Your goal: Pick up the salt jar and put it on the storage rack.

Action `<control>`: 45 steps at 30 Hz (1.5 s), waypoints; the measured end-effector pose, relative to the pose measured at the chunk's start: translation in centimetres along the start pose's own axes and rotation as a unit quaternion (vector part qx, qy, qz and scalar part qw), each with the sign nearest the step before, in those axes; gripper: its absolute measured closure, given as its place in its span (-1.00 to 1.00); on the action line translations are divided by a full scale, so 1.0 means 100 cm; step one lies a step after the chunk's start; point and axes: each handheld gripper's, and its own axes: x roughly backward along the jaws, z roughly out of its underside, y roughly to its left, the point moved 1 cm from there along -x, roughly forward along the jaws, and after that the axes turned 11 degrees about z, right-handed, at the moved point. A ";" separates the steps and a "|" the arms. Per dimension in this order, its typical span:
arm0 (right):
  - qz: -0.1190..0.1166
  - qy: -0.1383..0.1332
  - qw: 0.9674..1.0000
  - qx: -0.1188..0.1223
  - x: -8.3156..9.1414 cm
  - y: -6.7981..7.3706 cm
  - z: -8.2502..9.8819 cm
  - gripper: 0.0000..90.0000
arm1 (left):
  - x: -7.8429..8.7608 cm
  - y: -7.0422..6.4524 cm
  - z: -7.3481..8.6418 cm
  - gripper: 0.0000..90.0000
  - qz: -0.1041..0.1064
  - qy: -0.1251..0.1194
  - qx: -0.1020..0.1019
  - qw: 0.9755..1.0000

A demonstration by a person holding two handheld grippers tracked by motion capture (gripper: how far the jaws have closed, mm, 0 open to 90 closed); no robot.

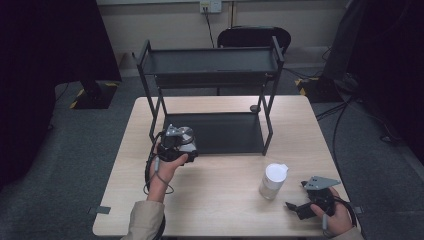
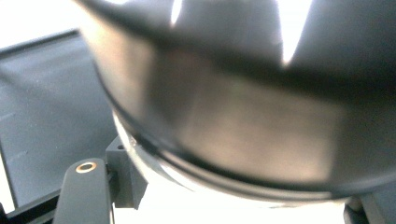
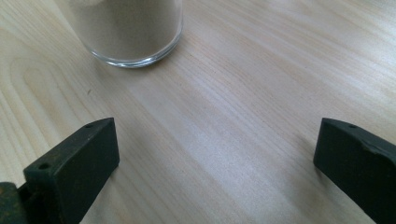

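Right claw (image 1: 300, 206) rested at the desk's (image 1: 220, 200) near right corner, jaws released, nothing between them. The white-lidded jar (image 1: 272, 181) stood just beyond it. Farther off, I had the left claw (image 1: 182, 145) clenched on a metal tin (image 2: 243, 126), held at the front of the rack's (image 1: 215, 131) lower shelf.

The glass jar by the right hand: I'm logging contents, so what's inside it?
The glass jar holds a pale beige powder or sand; a white lid covers its top, so the fill surface is hidden.
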 end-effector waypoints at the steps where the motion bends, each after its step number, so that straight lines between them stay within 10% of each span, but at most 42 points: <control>1: 0.000 0.000 1.000 0.000 0.000 0.000 0.000 -1.00 | 0.000 0.000 -0.002 -0.32 0.001 0.001 0.000 1.000; 45: 0.000 0.000 1.000 0.000 0.000 0.000 0.000 -1.00 | 0.019 -0.018 -0.095 -0.32 0.008 0.015 -0.034 0.999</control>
